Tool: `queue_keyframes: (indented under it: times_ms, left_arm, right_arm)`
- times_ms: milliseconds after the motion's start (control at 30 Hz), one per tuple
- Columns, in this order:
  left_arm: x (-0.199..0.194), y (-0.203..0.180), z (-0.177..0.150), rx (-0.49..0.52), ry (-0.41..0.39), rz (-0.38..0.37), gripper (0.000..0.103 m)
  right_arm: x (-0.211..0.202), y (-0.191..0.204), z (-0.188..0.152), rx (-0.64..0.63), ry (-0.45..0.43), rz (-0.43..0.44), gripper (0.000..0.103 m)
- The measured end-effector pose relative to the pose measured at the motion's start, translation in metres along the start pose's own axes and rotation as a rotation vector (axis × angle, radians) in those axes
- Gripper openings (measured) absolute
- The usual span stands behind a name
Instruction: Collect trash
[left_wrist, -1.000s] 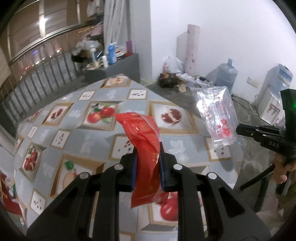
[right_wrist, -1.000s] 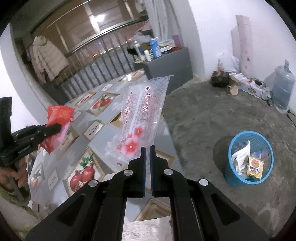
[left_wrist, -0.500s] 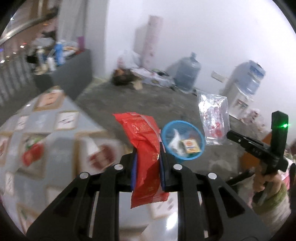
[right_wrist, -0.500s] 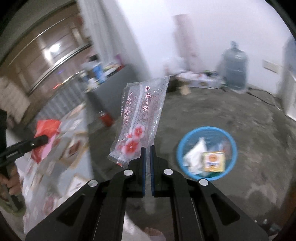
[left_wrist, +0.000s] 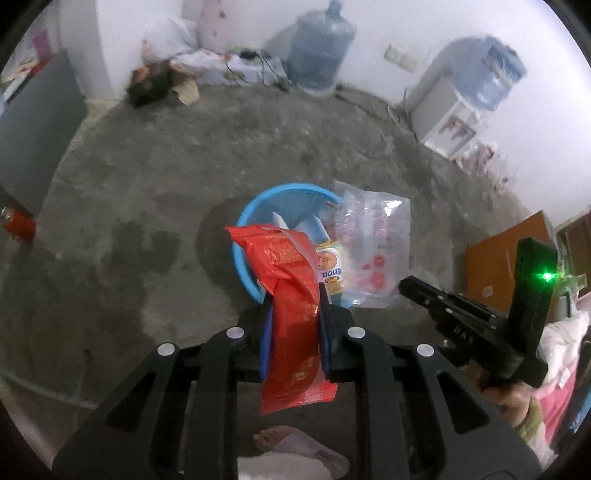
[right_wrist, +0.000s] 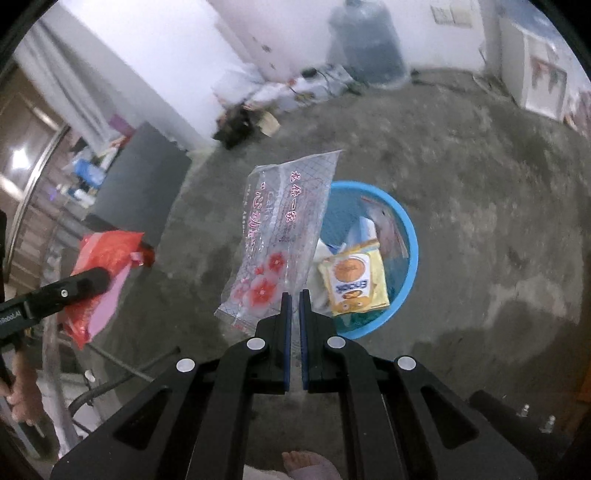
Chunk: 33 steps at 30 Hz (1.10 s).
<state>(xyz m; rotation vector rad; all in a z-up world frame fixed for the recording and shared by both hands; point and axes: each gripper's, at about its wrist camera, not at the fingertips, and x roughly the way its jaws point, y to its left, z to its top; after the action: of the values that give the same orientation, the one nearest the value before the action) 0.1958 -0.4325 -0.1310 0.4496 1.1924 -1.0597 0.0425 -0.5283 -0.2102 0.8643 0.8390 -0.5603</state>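
Both black two-finger grippers point down at a round blue plastic waste basket (left_wrist: 245, 236) on the grey concrete floor. Left gripper (left_wrist: 293, 325) clamps a crinkled red foil wrapper (left_wrist: 291, 288); right gripper (right_wrist: 294, 306) pinches a clear plastic wrapper with red flowers (right_wrist: 280, 229). Inside the basket lies a yellow snack packet (right_wrist: 356, 280).

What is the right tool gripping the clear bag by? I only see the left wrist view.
Observer: The right tool is shut on the bottom edge of the clear bag, beside its red flowers.
Operator: Is the bag lined up with the bin?
Observer: From the right wrist, it covers only the left rim of the bin.
Operator: And my red wrapper?
Observer: There the red wrapper in the left tool appears well left of the bin.
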Motion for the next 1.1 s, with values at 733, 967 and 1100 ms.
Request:
queue_keyframes:
  times_ms: [733,967,1100]
  left_arm:
    - [-0.081,-0.018,0.005,0.035,-0.228,0.051,0.072]
    - [-0.219,-0.005,-0.095,-0.076,-0.497,0.234,0.092]
    - [-0.267,0.011,-0.168,-0.263,-0.556,0.422,0.094]
  right_arm:
    - [0.001,0.005,-0.001,0.025,-0.115,-0.059,0.051]
    - [-0.106,0.118,-0.023,-0.291,-0.317,-0.016,0.077]
    - [-0.149,0.175,-0.049,-0.440,-0.381,0.070,0.089]
